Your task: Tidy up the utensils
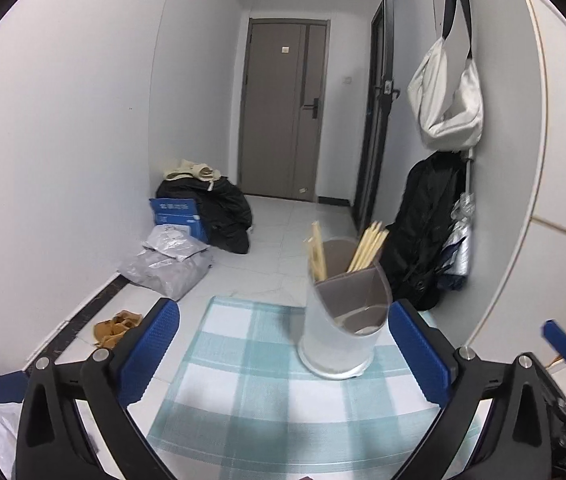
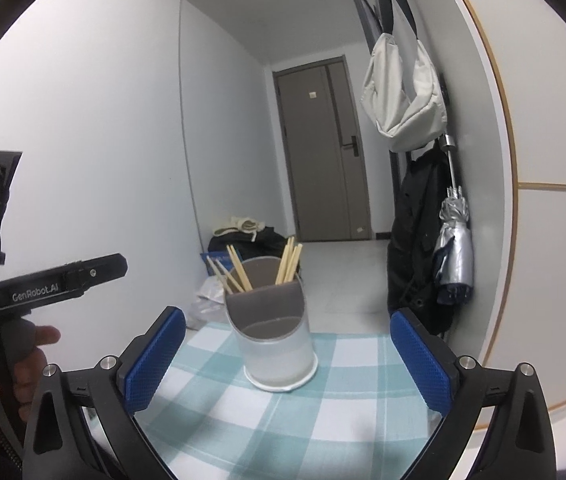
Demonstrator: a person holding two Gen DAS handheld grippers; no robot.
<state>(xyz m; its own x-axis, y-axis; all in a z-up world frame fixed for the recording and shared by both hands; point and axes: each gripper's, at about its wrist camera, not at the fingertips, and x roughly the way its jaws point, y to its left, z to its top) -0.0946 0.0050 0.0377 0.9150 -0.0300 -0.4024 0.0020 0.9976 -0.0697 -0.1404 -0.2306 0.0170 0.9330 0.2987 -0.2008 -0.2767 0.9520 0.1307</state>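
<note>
A checked cloth (image 2: 267,420) covers the tabletop in a white hallway, and on it stands a two-part holder (image 2: 273,332), its rear compartment bristling with pale chopsticks (image 2: 239,274) in two leaning bunches, its lower front compartment bare. Both claws hang wide open and hold nothing: the right claw (image 2: 287,356) frames the holder squarely, the left claw (image 1: 283,354) has it just inside its right finger. No loose utensil shows on the cloth. The holder looks light, smooth-walled plastic, likely to tip or slide if nudged; the sticks are stiff, thin and slick, best pinched near their upper ends. Beyond the tabletop, a dark bag (image 1: 225,208) and parcels (image 1: 171,260) sit on the floor, a pale bag (image 2: 403,92) and umbrella (image 2: 455,248) hang on the wall, none obstructing.
</note>
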